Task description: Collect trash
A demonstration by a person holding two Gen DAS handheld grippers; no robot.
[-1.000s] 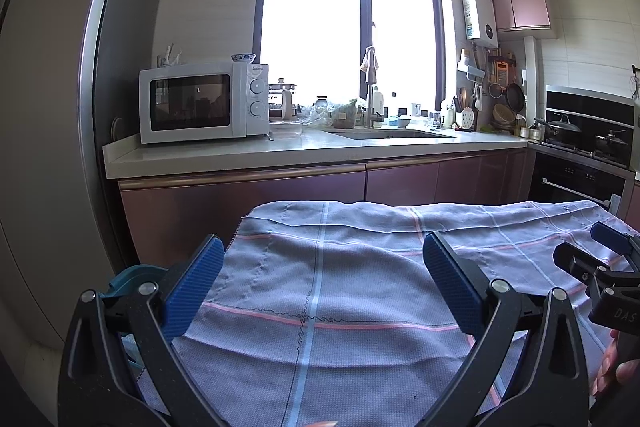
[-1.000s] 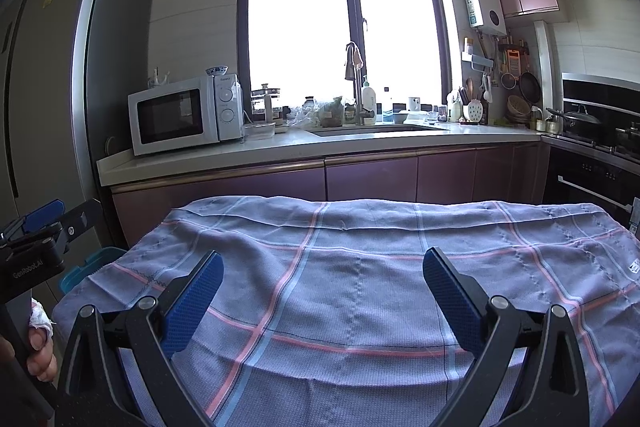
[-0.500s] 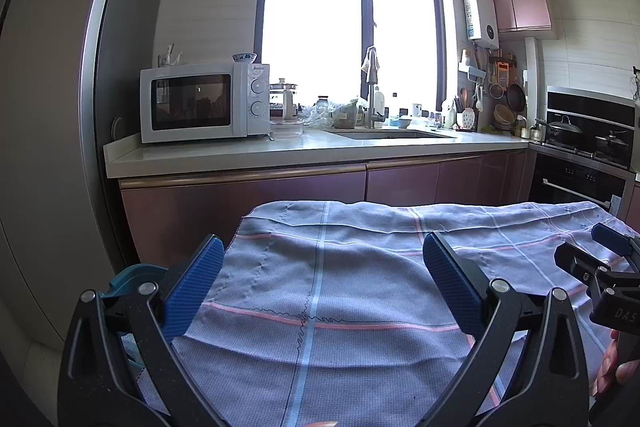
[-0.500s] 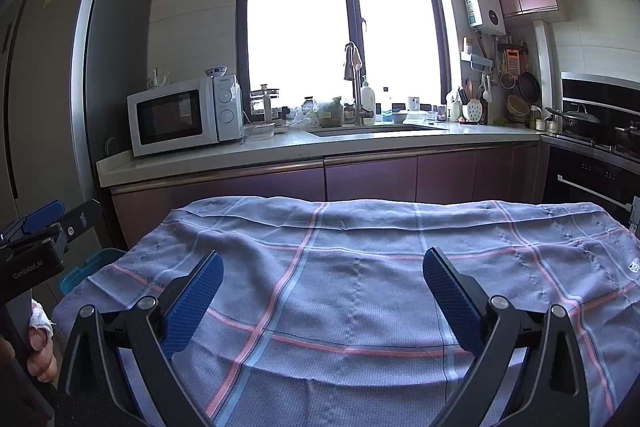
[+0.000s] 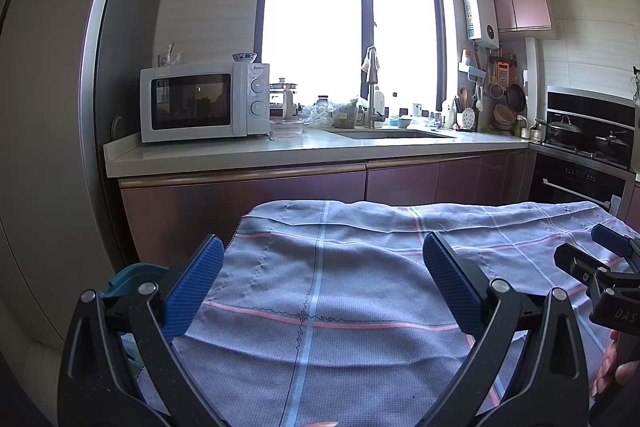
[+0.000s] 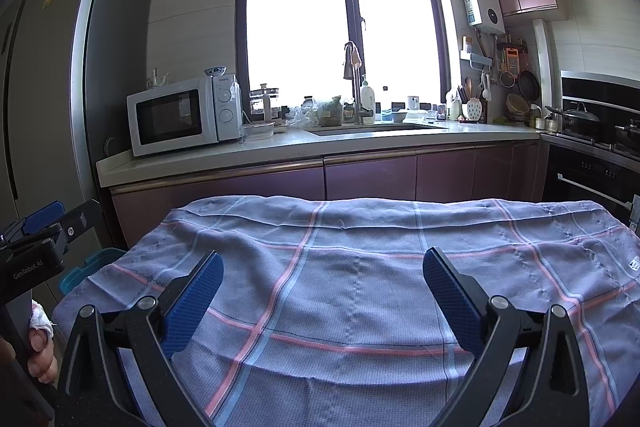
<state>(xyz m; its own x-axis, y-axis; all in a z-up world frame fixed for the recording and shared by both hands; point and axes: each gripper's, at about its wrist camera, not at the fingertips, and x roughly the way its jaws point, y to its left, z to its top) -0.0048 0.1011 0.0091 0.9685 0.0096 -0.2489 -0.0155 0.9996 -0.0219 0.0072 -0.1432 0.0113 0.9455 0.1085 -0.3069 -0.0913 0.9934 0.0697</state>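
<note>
Teal container [image 5: 132,273]: the only candidate for the task that reads clearly. It sits low off the left edge of the cloth-covered table, partly hidden behind the left gripper's [image 5: 320,243] left finger. It is outside the jaws, left of them and below cloth level. In the right wrist view its rim [image 6: 90,265] peeks out at the cloth's near-left corner, well left of the right gripper [image 6: 323,259].

No piece of trash can be told apart on the checked cloth [image 5: 360,287]. Only bare cloth shows between either pair of blue pads.

Left gripper: jaws spread wide, released, holding nothing, hovering over the left part of the cloth.
Right gripper: jaws likewise wide apart, empty, over the cloth's middle.

Left hand [image 6: 38,351] grips its handle at the lower left of the right wrist view. There is a white wad [image 6: 40,317] at one finger; tissue or bandage, cannot tell. Right hand [image 5: 616,375] is only partly in view at the lower right edge.

Beyond the table is the counter [image 5: 280,151]. A white microwave [image 5: 204,101] stands at its left end. Crumpled clear plastic bags [image 5: 316,113] lie beside the sink [image 5: 392,134] under the window.
</note>
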